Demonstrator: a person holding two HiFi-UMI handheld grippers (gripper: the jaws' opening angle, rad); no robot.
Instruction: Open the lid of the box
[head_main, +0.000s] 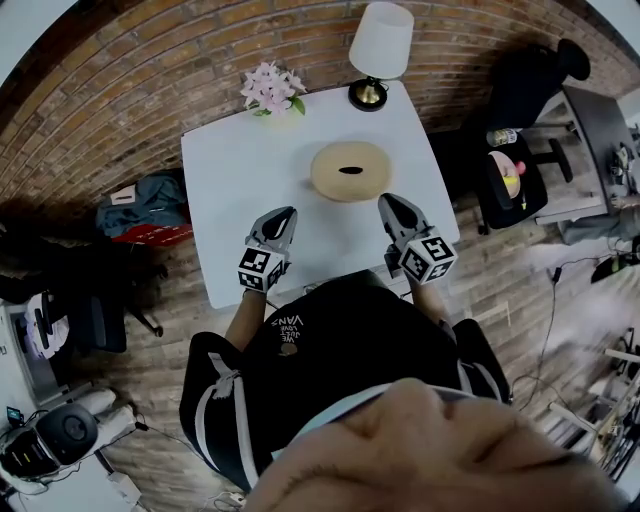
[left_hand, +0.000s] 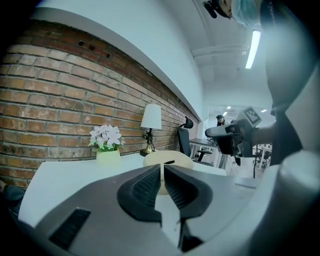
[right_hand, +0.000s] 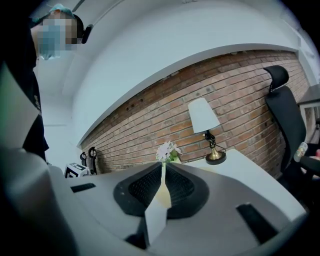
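A round, pale wooden box (head_main: 351, 170) with a dark slot in its lid lies near the middle of the white table (head_main: 240, 175). My left gripper (head_main: 282, 216) hovers over the table's near part, left of and nearer than the box, its jaws shut and empty. My right gripper (head_main: 393, 205) hangs just right of and nearer than the box, jaws shut and empty too. In the left gripper view the box (left_hand: 175, 157) shows past the closed fingertips (left_hand: 150, 176), and the right gripper (left_hand: 216, 132) shows to its right. In the right gripper view only a cream sliver of the box (right_hand: 163, 192) shows between the fingers (right_hand: 150, 183).
A white-shaded lamp (head_main: 379, 50) with a brass base stands at the table's far edge. A pot of pale pink flowers (head_main: 272, 92) stands at the far left. Black office chairs (head_main: 515, 180) stand to the right, and a bag (head_main: 145, 205) lies on the floor to the left.
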